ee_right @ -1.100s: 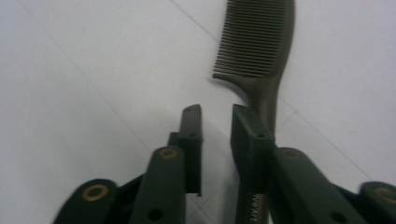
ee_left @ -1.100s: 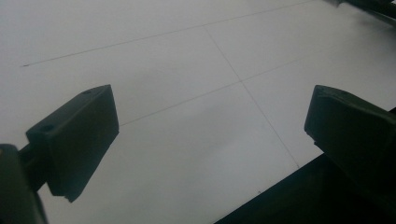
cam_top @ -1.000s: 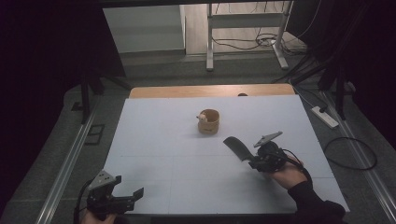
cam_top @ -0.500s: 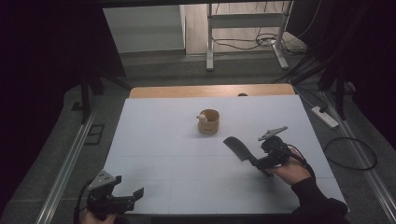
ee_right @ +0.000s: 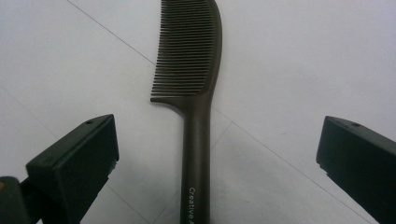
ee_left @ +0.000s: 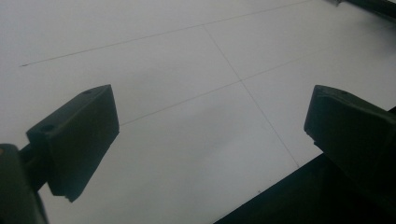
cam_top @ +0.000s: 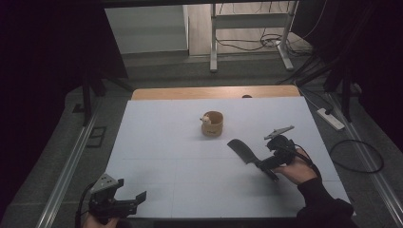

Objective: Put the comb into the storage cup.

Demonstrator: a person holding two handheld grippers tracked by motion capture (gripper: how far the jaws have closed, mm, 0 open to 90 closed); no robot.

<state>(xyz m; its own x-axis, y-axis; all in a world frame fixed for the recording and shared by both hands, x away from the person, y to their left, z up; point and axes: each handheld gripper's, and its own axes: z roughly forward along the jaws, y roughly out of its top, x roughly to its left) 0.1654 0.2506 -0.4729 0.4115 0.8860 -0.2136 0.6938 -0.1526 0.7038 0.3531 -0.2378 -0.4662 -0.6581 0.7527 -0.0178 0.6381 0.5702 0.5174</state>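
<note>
White sheeting covers the table (cam_top: 161,142), and the dark comb (cam_top: 243,151) lies flat on it, near the wooden cup (cam_top: 212,123); judging by this, the setting-down looks finished. The right gripper (cam_top: 266,164) has just been opening: its jaws stand wide either side of the handle, clear of it. The left gripper (cam_top: 126,203) rests spread and empty at the near edge

A dim lab: a white-covered table (cam_top: 157,142) on a metal frame, cables (cam_top: 247,43) and a power strip (cam_top: 331,118) across the floor.
</note>
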